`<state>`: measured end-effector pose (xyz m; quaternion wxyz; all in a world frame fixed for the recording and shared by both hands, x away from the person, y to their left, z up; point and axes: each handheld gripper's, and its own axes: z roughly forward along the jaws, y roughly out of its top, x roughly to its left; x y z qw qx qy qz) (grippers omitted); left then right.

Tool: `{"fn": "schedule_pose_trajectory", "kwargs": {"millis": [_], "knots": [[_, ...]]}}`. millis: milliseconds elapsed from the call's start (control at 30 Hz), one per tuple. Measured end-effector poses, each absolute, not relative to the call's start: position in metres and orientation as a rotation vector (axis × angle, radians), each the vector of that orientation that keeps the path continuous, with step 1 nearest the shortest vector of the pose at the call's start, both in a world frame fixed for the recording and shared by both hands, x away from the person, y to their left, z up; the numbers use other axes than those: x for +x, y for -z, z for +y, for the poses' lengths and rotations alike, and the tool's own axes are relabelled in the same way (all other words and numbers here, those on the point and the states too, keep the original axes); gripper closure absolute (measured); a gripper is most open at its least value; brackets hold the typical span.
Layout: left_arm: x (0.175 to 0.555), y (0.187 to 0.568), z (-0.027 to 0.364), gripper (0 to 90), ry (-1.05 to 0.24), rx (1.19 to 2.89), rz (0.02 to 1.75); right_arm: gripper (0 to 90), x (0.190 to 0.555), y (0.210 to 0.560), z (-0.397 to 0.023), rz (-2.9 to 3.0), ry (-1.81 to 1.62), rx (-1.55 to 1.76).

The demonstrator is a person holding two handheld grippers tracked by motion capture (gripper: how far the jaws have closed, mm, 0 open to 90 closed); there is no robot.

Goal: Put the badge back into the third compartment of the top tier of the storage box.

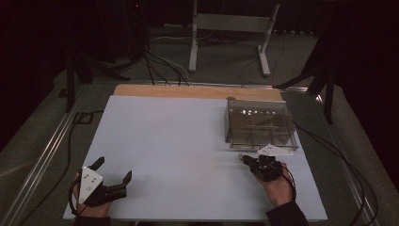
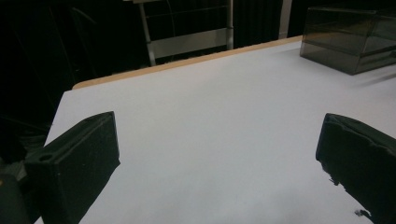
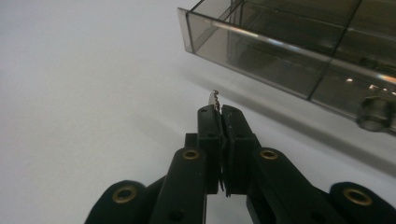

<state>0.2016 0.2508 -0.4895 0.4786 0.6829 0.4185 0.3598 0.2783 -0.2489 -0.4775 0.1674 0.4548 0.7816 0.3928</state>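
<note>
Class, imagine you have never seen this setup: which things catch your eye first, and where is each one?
The smoky see-through compartment box stands at the far right of the white table. Just in front of it, the right gripper is shut on a small metal screw, whose threaded tip sticks out from its jaws. At the near left, the left gripper rests with its jaws wide open.

Box (image 3: 299,51) just beyond right gripper (image 3: 219,108): smoky clear plastic, glossy, smooth. Screw (image 3: 213,98) pinched at its tips: shiny metal, threaded. Gripper itself matt black plastic, brass-look rivets. Left gripper (image 2: 219,154) pads: matt black, slightly rough. Table (image 1: 179,141) under both: matt white, smooth; wood far edge.
</note>
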Motion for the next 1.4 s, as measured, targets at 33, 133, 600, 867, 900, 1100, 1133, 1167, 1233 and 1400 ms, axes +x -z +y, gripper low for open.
{"fn": "schedule_pose_trajectory", "kwargs": {"millis": [33, 133, 600, 867, 900, 1100, 1133, 1167, 1233, 1400], "knots": [[0.202, 0.489, 0.251, 0.4, -0.879, 1.667, 1.021, 88.0, 0.278, 0.477, -0.250, 2.225, -1.120, 1.294], [0.202, 0.490, 0.251, 0.4, -0.879, 1.667, 1.023, 88.0, 0.277, 0.474, -0.252, 2.223, -1.121, 1.295], [0.201, 0.489, 0.251, 0.4, -0.880, 1.666, 1.024, 88.0, 0.274, 0.465, -0.265, 2.214, -1.149, 1.299], [0.201, 0.489, 0.251, 0.4, -0.881, 1.668, 1.024, 88.0, 0.271, 0.458, -0.268, 2.206, -1.167, 1.286], [0.201, 0.490, 0.251, 0.4, -0.881, 1.667, 1.024, 88.0, 0.270, 0.457, -0.268, 2.205, -1.169, 1.286], [0.201, 0.490, 0.251, 0.4, -0.881, 1.669, 1.023, 88.0, 0.270, 0.450, -0.271, 2.193, -1.187, 1.285], [0.201, 0.490, 0.251, 0.4, -0.881, 1.669, 1.024, 88.0, 0.270, 0.449, -0.272, 2.190, -1.191, 1.288], [0.201, 0.490, 0.251, 0.4, -0.881, 1.669, 1.024, 88.0, 0.270, 0.449, -0.272, 2.190, -1.191, 1.288], [0.201, 0.490, 0.251, 0.4, -0.882, 1.669, 1.023, 88.0, 0.270, 0.446, -0.274, 2.185, -1.199, 1.292], [0.202, 0.490, 0.250, 0.4, -0.882, 1.671, 1.024, 88.0, 0.271, 0.443, -0.277, 2.180, -1.212, 1.293]]}}
